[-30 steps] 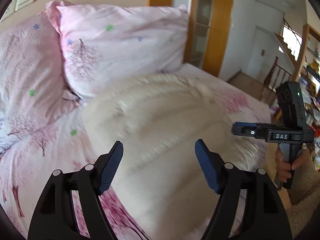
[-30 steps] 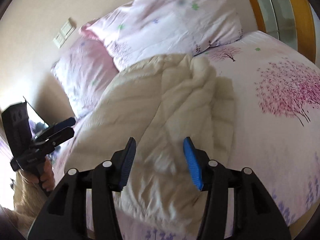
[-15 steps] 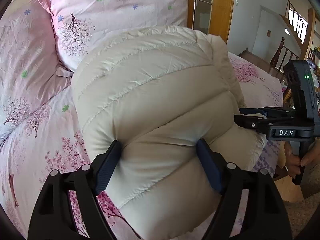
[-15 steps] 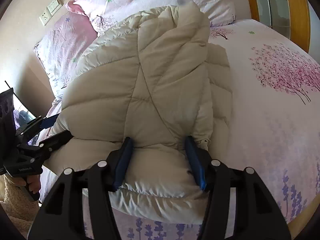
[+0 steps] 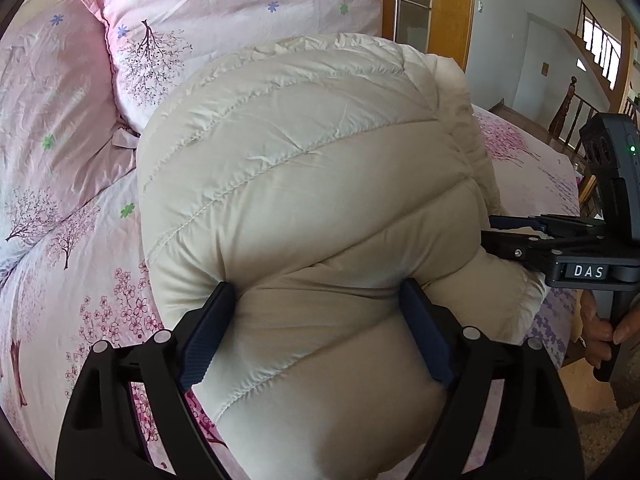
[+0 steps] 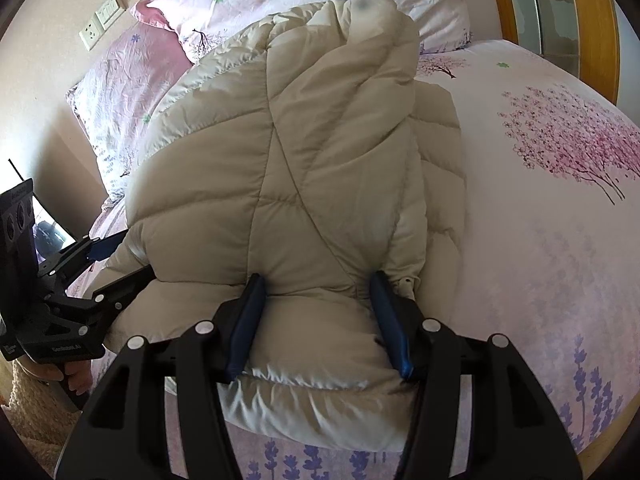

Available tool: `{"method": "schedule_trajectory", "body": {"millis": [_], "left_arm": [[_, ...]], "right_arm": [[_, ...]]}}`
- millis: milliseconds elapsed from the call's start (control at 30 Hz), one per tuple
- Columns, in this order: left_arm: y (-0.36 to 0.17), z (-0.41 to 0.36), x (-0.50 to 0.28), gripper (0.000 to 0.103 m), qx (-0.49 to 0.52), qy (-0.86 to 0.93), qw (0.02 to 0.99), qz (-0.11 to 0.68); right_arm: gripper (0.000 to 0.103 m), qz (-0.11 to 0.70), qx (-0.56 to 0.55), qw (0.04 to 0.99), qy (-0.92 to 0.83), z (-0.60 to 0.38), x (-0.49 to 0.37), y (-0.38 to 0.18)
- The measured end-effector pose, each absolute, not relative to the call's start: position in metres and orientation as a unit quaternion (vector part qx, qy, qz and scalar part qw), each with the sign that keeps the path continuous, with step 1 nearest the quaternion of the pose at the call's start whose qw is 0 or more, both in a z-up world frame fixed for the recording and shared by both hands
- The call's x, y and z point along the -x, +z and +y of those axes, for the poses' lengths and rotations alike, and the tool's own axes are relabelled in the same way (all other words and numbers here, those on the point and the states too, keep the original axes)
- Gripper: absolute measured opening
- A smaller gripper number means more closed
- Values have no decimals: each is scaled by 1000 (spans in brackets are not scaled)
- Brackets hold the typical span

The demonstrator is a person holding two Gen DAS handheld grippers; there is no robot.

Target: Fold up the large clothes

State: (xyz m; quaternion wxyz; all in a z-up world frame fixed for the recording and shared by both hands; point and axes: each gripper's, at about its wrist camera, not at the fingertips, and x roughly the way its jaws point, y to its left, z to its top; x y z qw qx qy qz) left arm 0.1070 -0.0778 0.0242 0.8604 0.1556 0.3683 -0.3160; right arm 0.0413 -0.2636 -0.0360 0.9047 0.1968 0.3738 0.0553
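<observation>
A cream quilted puffer jacket (image 5: 304,184) lies bunched and folded on the bed; it also fills the right wrist view (image 6: 288,160). My left gripper (image 5: 320,328) has its jaws wide apart, with the near folded edge of the jacket bulging between the blue pads. My right gripper (image 6: 320,320) stands the same way on the jacket's other near edge, its jaws apart around the padded fabric. Each gripper shows in the other's view, the right one (image 5: 520,236) and the left one (image 6: 108,264), both at the jacket's side.
The bed sheet (image 6: 540,220) is pink with printed blossom trees. Two pink pillows (image 5: 240,20) lie behind the jacket against the wall. A wooden door frame (image 5: 452,8) and a stair rail stand beyond the bed. The bed's near edge is just below my grippers.
Both grippers moved forward onto the jacket, so its near folded edge now sits between each pair of pads. The jacket fills more of both views than one second ago.
</observation>
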Motion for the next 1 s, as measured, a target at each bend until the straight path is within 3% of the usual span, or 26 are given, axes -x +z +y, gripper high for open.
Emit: {"method": "schedule_trajectory", "body": {"millis": [100, 233, 300, 400, 567, 667, 767, 900, 967, 1000], "left_arm": [[35, -68, -103, 85, -134, -333, 859, 365], [61, -29, -115, 85, -27, -368, 854, 367], [68, -10, -127, 87, 21, -366, 854, 370], [69, 10, -153, 87, 73, -334, 856, 388], [66, 11, -174, 87, 81, -307, 863, 393], [63, 10, -178, 87, 74, -295, 867, 396], [58, 7, -184, 87, 74, -298, 863, 401], [54, 6, -190, 88, 92, -309, 854, 408], [53, 9, -193, 88, 104, -315, 848, 414], [53, 11, -195, 88, 111, -318, 845, 416]], "right_arm": [[58, 393, -213, 892, 71, -271, -44, -27], [75, 372, -282, 879, 98, -302, -41, -5], [74, 344, -285, 892, 70, -316, -40, 9], [60, 322, -264, 906, 71, -318, -48, 28], [58, 333, -231, 908, 108, -293, -86, 37], [54, 386, -195, 898, 83, -280, -115, 22], [54, 449, -203, 869, 41, -291, -135, -9], [56, 458, -235, 856, 48, -307, -137, -17], [64, 450, -234, 859, 70, -306, -127, -5], [73, 440, -248, 859, 87, -310, -119, 2]]}}
